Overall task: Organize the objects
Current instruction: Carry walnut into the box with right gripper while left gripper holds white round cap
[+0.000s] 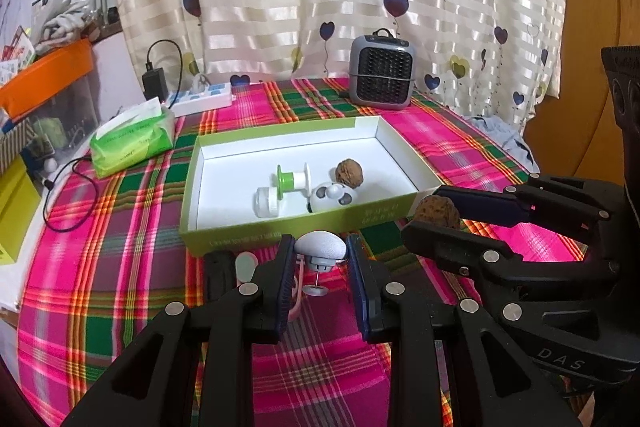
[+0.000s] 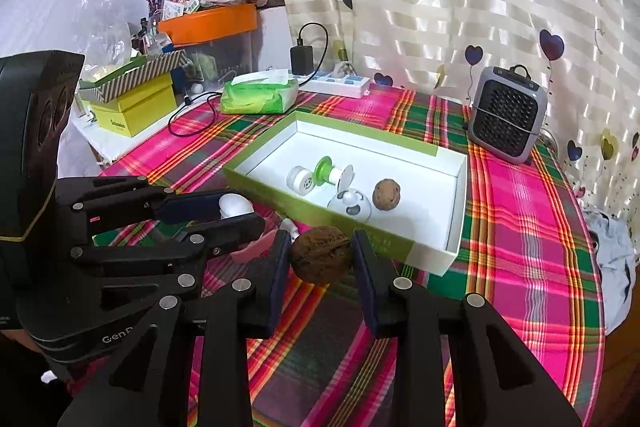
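A walnut (image 2: 321, 254) sits clamped between the two pads of the right gripper (image 2: 321, 255), held clear above the plaid tablecloth (image 2: 520, 227) just in front of the near wall of the green-sided box (image 2: 456, 203). From the left wrist view the same nut shows at the tips of the right gripper's fingers (image 1: 472, 205), close to the box's near right corner. Beside it, the left gripper (image 1: 320, 251) is closed on a small grey mushroom-shaped piece (image 1: 320, 247), its domed cap pinched between the pads and a thin pin with a little disc hanging beneath; it too hangs just short of the box's near wall. Inside the white-lined box lie a second walnut (image 1: 349, 171), a green-and-white spool (image 1: 294, 178), a white cylindrical cap (image 1: 264, 202) and a round white-and-grey toy (image 1: 334, 195), clustered near the middle. Behind the box stand a grey mini heater (image 1: 382, 73), a green tissue pack (image 1: 132, 141) and a white power strip (image 1: 204, 99).
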`<state>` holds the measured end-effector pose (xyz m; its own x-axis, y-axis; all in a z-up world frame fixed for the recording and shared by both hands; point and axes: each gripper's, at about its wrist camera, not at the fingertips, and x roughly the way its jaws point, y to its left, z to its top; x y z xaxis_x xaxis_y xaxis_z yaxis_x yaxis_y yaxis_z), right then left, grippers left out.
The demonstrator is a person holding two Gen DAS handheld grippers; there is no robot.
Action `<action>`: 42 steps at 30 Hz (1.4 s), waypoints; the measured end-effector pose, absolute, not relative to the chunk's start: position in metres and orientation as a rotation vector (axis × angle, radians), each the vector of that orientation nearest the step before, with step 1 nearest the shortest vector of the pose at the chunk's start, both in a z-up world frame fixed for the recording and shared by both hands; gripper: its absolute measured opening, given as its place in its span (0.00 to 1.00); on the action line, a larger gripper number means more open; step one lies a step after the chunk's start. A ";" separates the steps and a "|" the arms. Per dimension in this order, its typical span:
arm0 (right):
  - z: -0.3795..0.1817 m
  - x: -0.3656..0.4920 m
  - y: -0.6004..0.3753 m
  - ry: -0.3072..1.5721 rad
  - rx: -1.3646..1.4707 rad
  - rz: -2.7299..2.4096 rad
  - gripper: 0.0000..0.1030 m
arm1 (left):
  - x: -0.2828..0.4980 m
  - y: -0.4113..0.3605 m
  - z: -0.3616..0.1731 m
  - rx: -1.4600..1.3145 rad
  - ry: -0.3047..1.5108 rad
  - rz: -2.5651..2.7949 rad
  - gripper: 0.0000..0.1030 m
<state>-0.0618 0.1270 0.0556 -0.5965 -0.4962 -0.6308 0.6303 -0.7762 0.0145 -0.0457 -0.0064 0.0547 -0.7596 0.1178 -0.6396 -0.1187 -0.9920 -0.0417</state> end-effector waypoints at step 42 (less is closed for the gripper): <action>0.030 -0.152 0.106 0.278 0.936 -2.301 0.32 | -0.133 -0.021 0.042 -1.097 0.009 2.821 0.23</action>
